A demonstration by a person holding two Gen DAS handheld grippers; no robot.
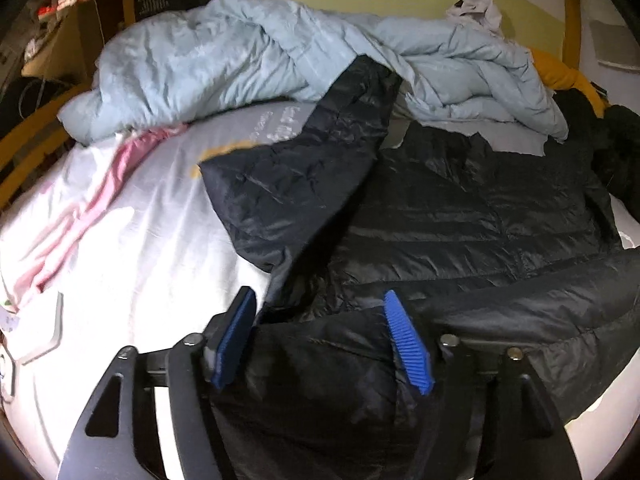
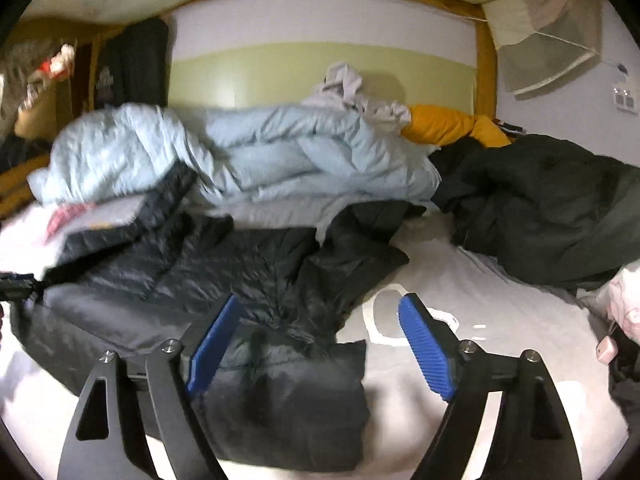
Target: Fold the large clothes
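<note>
While the black puffer jacket (image 1: 460, 216) lies spread on the white bed sheet (image 1: 132, 248) with one sleeve (image 1: 304, 168) already turned inward, both the left gripper (image 1: 324, 340) and right gripper (image 2: 320, 348) stand released over its near hem, so the next move appears to call for pinching that hem and folding it upward.

Bed (image 2: 460, 360) under black jacket (image 2: 200, 280), blue duvet (image 2: 280, 152)

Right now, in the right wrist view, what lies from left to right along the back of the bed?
Light blue duvet → crumpled grey-white garment → mustard yellow cloth → dark green-black coat heap. The black puffer jacket lies nearer, in front of the duvet.
</note>
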